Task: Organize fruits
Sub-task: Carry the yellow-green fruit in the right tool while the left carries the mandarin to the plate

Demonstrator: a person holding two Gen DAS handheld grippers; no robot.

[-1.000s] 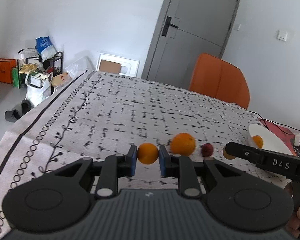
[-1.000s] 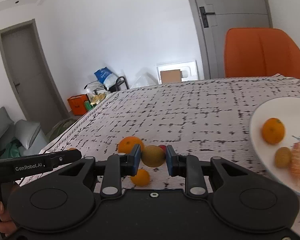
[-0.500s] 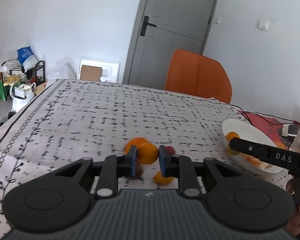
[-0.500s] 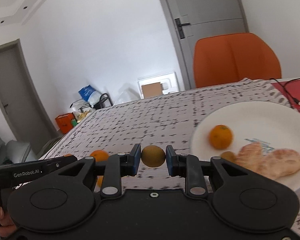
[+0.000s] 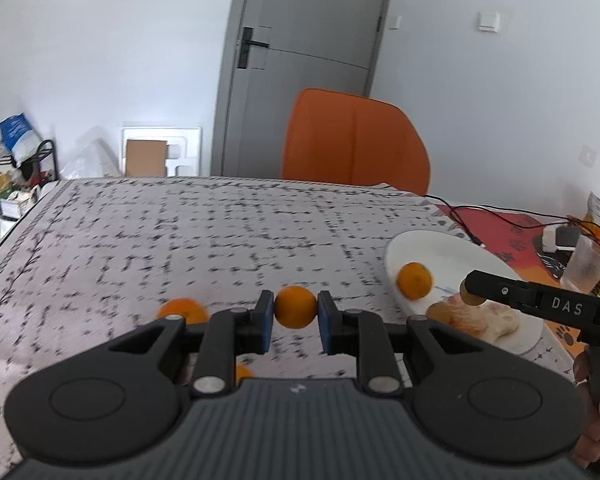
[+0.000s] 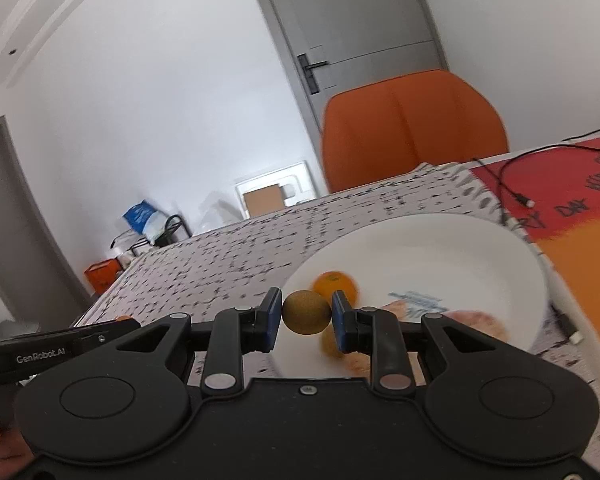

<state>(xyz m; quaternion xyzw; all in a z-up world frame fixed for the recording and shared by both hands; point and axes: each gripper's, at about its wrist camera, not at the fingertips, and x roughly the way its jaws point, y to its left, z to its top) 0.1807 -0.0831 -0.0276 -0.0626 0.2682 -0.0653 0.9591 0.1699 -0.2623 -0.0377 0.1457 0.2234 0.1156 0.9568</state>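
Perhaps four oranges (image 5: pixel 295 306), two kiwis (image 6: pixel 306 312)

The letters "DAS" stand in white on the black side of the right tool (image 5: pixel 470 294), seen from the left camera. The words "GenRobot.AI" stand in white on the black side of the left tool (image 6: pixel 120 326), seen from the right camera. Big black letters are on the red and orange mat (image 6: pixel 580 216) on the surface, and "DAY" can be read there. The other words on it are too bent to read.

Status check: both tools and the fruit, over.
Left tool shut on small orange, short of the plate. Right tool shut on brownish fruit, over plate. Nothing blocking.
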